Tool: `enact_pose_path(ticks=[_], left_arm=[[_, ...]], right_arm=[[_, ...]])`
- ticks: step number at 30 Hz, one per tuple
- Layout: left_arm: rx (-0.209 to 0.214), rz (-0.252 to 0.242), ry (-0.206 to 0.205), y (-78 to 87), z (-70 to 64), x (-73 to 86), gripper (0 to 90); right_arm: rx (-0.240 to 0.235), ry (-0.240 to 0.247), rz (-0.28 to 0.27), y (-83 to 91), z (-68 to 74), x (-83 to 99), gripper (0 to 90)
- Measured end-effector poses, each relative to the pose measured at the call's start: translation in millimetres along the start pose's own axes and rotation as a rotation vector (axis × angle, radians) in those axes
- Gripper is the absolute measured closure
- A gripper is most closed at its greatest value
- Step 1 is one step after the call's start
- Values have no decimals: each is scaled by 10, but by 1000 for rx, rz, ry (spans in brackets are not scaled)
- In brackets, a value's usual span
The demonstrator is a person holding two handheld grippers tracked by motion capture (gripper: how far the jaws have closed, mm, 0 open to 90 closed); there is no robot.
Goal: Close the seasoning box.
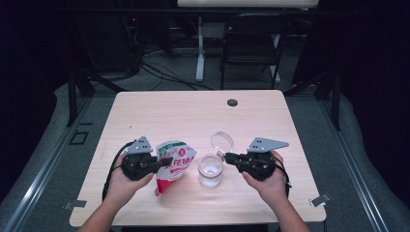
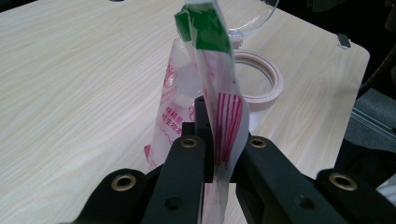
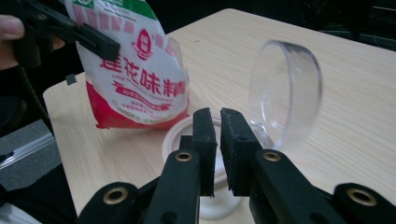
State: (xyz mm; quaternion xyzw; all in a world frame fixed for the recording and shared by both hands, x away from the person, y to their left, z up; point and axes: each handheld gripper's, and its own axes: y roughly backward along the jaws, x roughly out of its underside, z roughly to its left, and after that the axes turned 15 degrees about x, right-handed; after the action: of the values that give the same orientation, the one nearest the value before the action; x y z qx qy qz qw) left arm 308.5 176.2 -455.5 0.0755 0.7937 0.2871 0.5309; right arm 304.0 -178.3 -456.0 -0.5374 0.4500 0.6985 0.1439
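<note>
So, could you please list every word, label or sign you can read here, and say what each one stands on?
"莲花味精", large red characters on the front of the seasoning bag held in the left tool.
Round red logo above those characters: its inside is too small to read.
Small red lines below them, and the red print on the bag's clear side in the left gripper view: blurred, unreadable.
The jar and its clear lid bear no text.

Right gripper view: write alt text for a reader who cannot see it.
The right gripper, jaws nearly shut, sits at the rim of an open jar whose clear hinged lid stands up. Beyond, the left gripper holds a red-and-white seasoning bag over the wooden table.
</note>
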Motion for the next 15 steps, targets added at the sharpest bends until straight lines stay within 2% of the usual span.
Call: enact_pose_path(ticks=[6, 15], left_arm=[[3, -17, 15, -19, -29, 77, 900], [-16, -32, 17, -32, -94, 176, 900]], right_arm=[[-47, 9, -8, -110, 74, -146, 834], [-101, 53, -13, -300, 201, -362, 828]])
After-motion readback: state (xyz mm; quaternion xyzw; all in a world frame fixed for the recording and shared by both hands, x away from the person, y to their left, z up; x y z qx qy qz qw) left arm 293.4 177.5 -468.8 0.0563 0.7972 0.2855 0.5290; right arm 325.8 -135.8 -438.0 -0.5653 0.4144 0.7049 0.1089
